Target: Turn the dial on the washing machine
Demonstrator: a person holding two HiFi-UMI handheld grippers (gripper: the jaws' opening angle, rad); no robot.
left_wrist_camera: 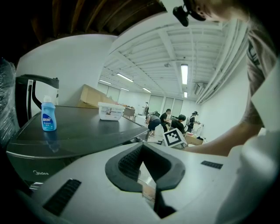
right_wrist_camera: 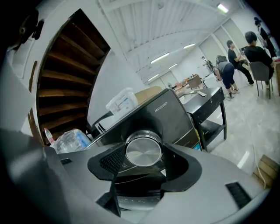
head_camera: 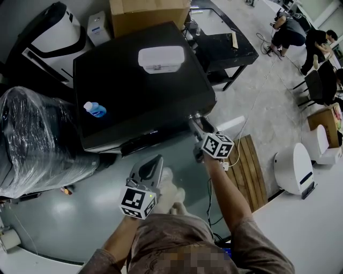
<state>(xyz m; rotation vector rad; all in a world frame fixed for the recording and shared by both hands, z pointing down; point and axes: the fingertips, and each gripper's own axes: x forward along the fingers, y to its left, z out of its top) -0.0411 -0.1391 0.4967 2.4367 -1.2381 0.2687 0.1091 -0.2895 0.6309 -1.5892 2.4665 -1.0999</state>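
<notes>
The black washing machine [head_camera: 134, 69] fills the middle of the head view. Its round silver dial [right_wrist_camera: 143, 150] sits on the front panel at the right corner. My right gripper [right_wrist_camera: 144, 159] is shut on the dial, one pad against each side of it. In the head view the right gripper [head_camera: 195, 122] reaches to that front right corner. My left gripper [head_camera: 151, 167] hangs lower, in front of the machine and apart from it. Its jaws [left_wrist_camera: 146, 164] stand open with nothing between them.
A blue bottle [head_camera: 95, 109] and a white lidded box [head_camera: 161, 59] rest on the machine's top. A plastic-wrapped bulk [head_camera: 32, 139] stands at the left and a cardboard box [head_camera: 147, 13] behind. To the right are a black table [head_camera: 225, 43], a wooden pallet [head_camera: 251, 171] and people [head_camera: 300, 32].
</notes>
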